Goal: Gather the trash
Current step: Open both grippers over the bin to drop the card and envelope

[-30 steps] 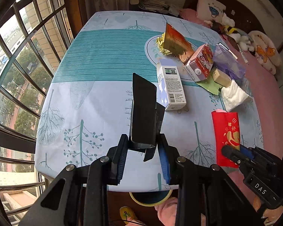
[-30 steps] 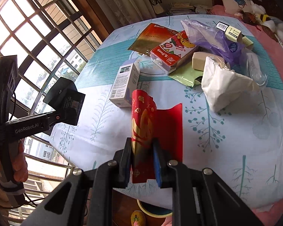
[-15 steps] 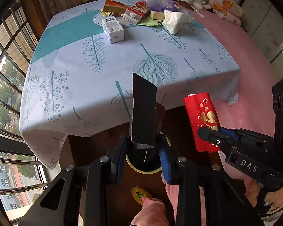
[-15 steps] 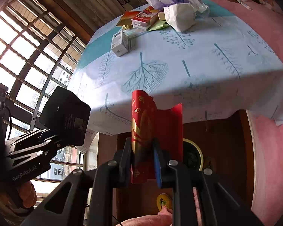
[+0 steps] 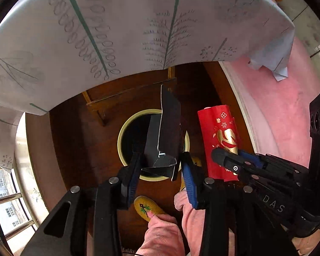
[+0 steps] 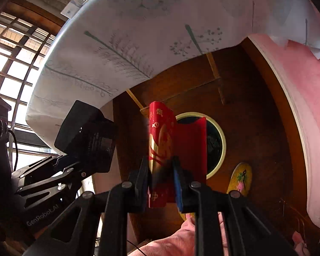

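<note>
One round bin [image 5: 122,136], frame centre. One black carton [image 5: 166,140] between the opening jaws of the left gripper [image 5: 160,176], right pad clear of it. One red packet [image 5: 220,136] clamped by the right gripper [image 6: 161,176] (right of centre). One tablecloth [image 5: 117,21] overhangs above; two yellow slippers [image 5: 148,210] below.

I see a dark wooden floor [image 5: 79,149] under a table draped in a white tablecloth [image 5: 121,21] printed with leaves and branches. A wooden table frame [image 6: 213,68] shows below the cloth. Pink bedding [image 5: 283,111] fills the right side. Daylight pours through a barred window [image 6: 12,49]; outside, I think, stand buildings.
</note>
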Demonstrator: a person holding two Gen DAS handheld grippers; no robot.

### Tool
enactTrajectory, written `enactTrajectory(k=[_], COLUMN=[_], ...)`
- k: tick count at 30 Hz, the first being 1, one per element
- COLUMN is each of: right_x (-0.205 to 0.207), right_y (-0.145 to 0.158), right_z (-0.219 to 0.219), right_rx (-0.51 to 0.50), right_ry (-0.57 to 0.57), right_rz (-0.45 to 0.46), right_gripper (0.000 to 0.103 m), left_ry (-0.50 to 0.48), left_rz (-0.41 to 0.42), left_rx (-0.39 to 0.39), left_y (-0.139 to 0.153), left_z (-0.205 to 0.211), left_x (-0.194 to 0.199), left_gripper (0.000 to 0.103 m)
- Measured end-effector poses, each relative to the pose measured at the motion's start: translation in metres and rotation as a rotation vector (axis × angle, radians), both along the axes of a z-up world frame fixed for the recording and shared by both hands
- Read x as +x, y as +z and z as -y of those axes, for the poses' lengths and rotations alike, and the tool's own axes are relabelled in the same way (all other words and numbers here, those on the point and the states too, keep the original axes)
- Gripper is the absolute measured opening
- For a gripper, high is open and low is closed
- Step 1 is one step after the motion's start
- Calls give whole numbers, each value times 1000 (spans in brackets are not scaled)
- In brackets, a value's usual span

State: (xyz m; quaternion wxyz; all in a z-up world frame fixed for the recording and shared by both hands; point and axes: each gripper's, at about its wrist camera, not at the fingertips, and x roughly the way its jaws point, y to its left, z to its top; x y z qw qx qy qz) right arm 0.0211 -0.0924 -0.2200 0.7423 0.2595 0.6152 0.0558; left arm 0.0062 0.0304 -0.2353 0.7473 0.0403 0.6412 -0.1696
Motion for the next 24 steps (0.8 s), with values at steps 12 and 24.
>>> enactTrajectory(k=[12, 24], right_x=[26, 34], right_y=[-125, -123], right_z=[-2, -15], right_rx=[-11, -38], right_ry=[12, 58], right_rz=[-94, -82], right_gripper=[27, 49], left_ry=[78, 146], left_rz=[-59, -45], left_rx=[80, 122], left_y=[-108, -101], left_z=[-14, -24], left_x=[26, 28], left_gripper=[66, 66])
